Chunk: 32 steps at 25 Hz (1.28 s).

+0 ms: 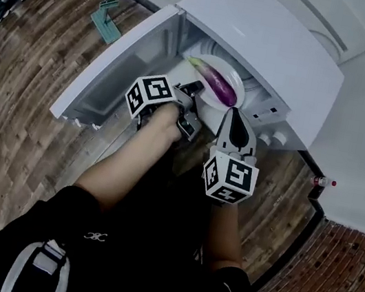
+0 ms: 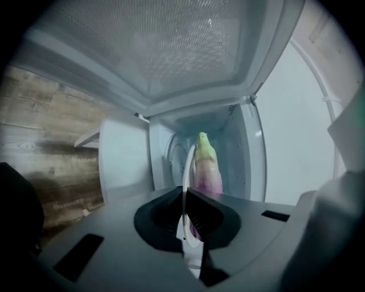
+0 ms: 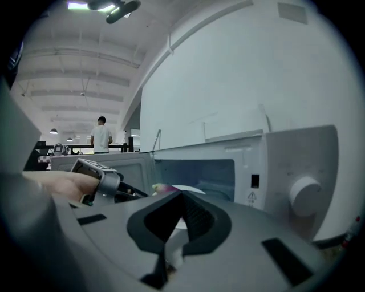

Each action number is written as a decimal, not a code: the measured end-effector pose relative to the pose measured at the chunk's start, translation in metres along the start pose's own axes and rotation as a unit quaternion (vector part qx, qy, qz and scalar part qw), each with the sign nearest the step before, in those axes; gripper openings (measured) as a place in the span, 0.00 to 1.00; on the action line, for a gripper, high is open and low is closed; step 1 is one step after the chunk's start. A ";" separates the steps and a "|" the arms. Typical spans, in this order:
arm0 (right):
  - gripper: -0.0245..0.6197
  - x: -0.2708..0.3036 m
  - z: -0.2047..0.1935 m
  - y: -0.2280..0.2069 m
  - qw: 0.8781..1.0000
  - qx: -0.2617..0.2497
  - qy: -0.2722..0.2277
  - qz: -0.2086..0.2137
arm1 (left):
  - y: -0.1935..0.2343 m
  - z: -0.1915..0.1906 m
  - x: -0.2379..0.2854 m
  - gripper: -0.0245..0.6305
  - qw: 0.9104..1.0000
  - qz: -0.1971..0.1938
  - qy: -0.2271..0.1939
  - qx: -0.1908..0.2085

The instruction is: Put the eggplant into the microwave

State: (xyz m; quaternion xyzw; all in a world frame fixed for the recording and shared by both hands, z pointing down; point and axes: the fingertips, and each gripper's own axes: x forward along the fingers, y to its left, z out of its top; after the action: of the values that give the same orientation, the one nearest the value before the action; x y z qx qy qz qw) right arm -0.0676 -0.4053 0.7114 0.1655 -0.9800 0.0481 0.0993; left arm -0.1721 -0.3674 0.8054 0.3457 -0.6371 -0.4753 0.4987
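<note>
A purple eggplant (image 1: 216, 83) with a green stem lies on a white plate (image 1: 232, 72) just in front of the open microwave (image 1: 277, 46). My left gripper (image 1: 192, 93) is shut on the plate's left rim; the left gripper view shows the thin rim (image 2: 187, 168) pinched in my left gripper (image 2: 183, 197), with the eggplant (image 2: 206, 165) beyond. My right gripper (image 1: 237, 115) is shut on the plate's right edge. In the right gripper view, white plate (image 3: 191, 189) fills the slit of my right gripper (image 3: 181, 206), and the eggplant's tip (image 3: 161, 187) peeks over it.
The microwave door (image 1: 115, 70) hangs open to the left, over a wood-pattern floor. The control knob (image 3: 305, 195) sits right of the cavity. A teal dustpan (image 1: 106, 22) and a small bottle (image 1: 324, 181) lie nearby. A person (image 3: 101, 137) stands far off.
</note>
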 end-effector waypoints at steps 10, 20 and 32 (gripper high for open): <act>0.05 0.010 -0.050 -0.023 0.999 0.023 -0.001 -0.027 | 0.002 0.027 0.050 0.06 0.999 -0.021 -0.032 0.025; 0.05 -0.009 -0.058 -0.030 0.999 0.028 -0.002 -0.032 | -0.008 0.036 0.096 0.06 0.999 -0.013 -0.024 0.033; 0.05 -0.021 -0.057 -0.037 0.999 0.022 -0.004 -0.044 | -0.009 0.031 0.115 0.08 0.997 0.014 0.016 0.075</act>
State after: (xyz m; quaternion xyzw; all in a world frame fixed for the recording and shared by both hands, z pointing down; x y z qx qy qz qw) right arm -0.0258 -0.4263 0.7644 0.2110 -0.9708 0.0646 0.0936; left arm -0.2330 -0.4673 0.8302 0.3803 -0.6677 -0.4139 0.4882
